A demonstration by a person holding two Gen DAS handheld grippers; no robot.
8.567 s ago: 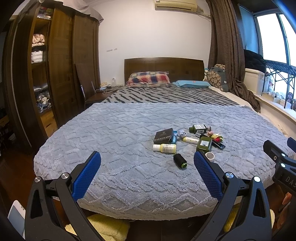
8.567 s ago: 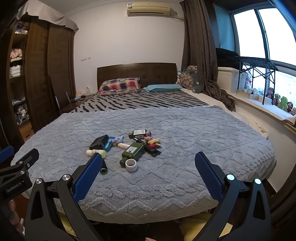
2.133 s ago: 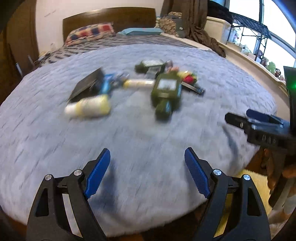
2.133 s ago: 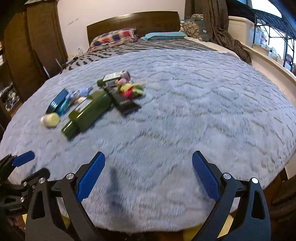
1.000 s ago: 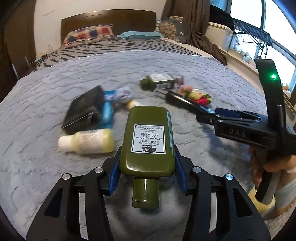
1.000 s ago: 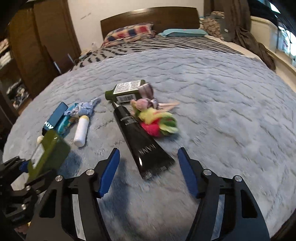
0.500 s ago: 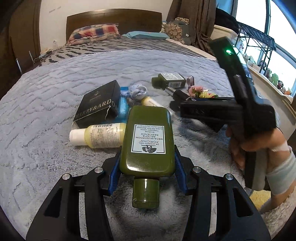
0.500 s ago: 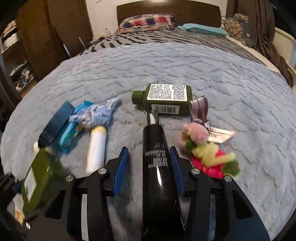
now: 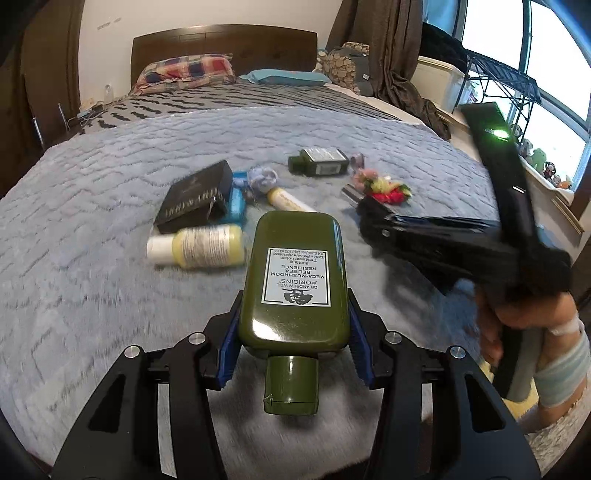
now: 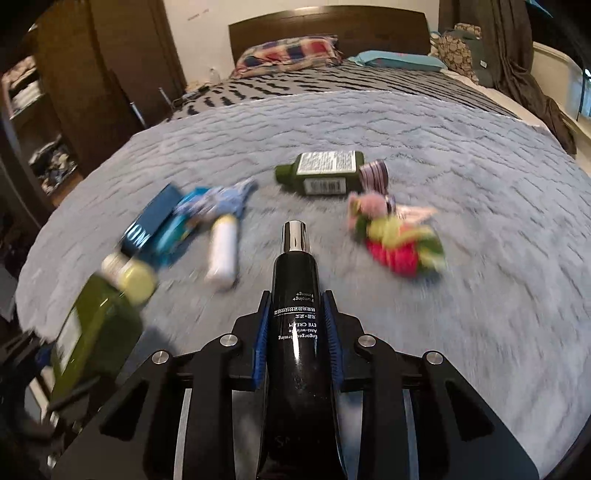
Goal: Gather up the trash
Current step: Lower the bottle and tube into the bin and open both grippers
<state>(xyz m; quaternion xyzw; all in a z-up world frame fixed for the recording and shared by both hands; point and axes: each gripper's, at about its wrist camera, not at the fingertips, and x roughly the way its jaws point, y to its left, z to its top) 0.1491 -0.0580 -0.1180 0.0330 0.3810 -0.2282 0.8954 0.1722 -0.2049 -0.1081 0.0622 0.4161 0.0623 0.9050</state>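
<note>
My left gripper (image 9: 293,338) is shut on a flat olive-green lotion bottle (image 9: 295,280), cap toward the camera, held above the grey bedspread; the bottle also shows at the left edge of the right wrist view (image 10: 96,332). My right gripper (image 10: 297,332) is shut on a black eye-cream tube (image 10: 295,325) with a silver cap, lifted off the bed. On the bed lie a yellow bottle (image 9: 199,245), a black box (image 9: 195,197), a small green bottle (image 10: 321,171), a white tube (image 10: 223,251) and a colourful wrapper bundle (image 10: 399,240).
The grey bedspread (image 10: 480,184) covers the round foot of the bed; pillows and a wooden headboard (image 10: 328,29) are beyond. A dark wardrobe (image 10: 55,92) stands on the left, curtains and a window sill on the right. A blue packet (image 9: 236,201) lies beside the black box.
My right gripper has lifted the black tube off the bed and drawn back. My left gripper still holds the green bottle and has pulled back slightly.
</note>
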